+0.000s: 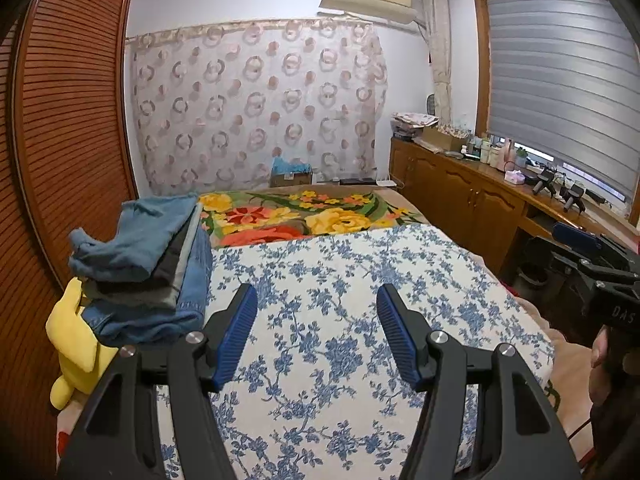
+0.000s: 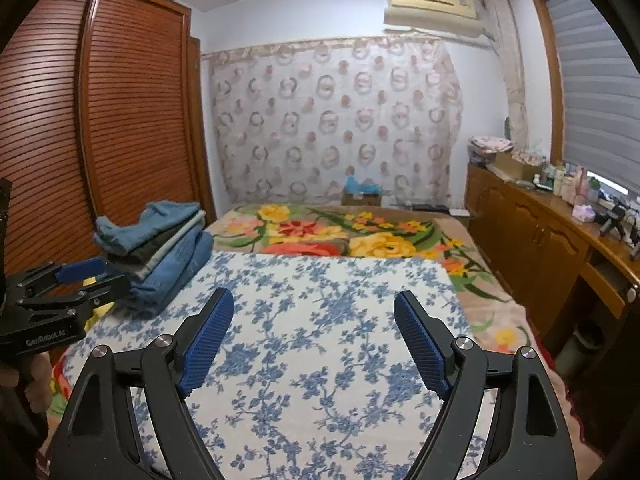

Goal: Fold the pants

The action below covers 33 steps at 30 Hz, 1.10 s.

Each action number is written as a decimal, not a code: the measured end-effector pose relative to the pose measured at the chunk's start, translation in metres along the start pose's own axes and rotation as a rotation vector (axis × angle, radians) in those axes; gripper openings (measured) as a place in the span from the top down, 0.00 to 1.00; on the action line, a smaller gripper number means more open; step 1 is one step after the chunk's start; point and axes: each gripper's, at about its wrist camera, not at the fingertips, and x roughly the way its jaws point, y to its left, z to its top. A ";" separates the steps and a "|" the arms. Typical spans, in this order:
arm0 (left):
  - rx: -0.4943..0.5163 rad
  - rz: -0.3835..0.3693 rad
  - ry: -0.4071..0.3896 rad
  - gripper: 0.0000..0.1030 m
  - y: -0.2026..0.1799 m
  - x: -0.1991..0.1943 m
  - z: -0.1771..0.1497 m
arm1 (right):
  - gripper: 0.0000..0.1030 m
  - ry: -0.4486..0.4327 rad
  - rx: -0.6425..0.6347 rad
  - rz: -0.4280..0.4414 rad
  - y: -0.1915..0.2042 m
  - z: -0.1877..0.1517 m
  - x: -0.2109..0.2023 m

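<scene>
- Wardrobe (image 1: 72, 128): brown slatted doors, far left of both grippers, running alongside the bed.
- Yellow soft toy (image 1: 74, 344): just left of the left gripper, tucked below the stacked clothes at the bed's edge.
- Pile of folded pants (image 1: 152, 264): ahead and left of the left gripper, resting on the left side of the sheet; pale blue on top, dark and grey layers between, denim beneath. From the right wrist view the pile (image 2: 160, 256) lies ahead and far left, just beyond the left gripper's tips.
- Left gripper (image 1: 318, 300): jaws apart, nothing between them, only the sheet below. In the right wrist view it (image 2: 94, 276) shows at the left edge, held by a hand (image 2: 28, 376).
- Blue-flowered sheet (image 1: 340, 360): spread directly under and ahead of both grippers.
- Flowered blanket (image 1: 304, 216): beyond the sheet, farther ahead of both grippers.
- Right gripper (image 2: 314, 304): jaws wide apart and empty, over the sheet. In the left wrist view, part of it (image 1: 588, 248) appears at the right edge.
- Wooden cabinet (image 2: 532, 236): right of the right gripper, under the window, cluttered on top.
</scene>
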 end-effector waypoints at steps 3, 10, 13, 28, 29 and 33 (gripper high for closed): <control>-0.001 -0.001 -0.018 0.40 -0.001 -0.007 0.007 | 0.18 -0.016 0.002 -0.009 -0.001 0.004 -0.006; -0.002 0.008 -0.059 0.40 0.000 -0.023 0.019 | 0.17 -0.056 0.004 -0.017 0.002 0.013 -0.017; -0.006 0.018 -0.074 0.40 0.002 -0.029 0.022 | 0.17 -0.072 0.003 -0.021 0.004 0.016 -0.021; -0.018 0.053 -0.098 0.39 0.014 -0.043 0.019 | 0.16 -0.106 0.007 -0.036 0.003 0.019 -0.031; -0.019 0.053 -0.097 0.39 0.013 -0.042 0.019 | 0.16 -0.106 0.007 -0.036 0.003 0.019 -0.031; -0.018 0.053 -0.098 0.39 0.014 -0.041 0.020 | 0.16 -0.104 0.006 -0.035 0.003 0.019 -0.031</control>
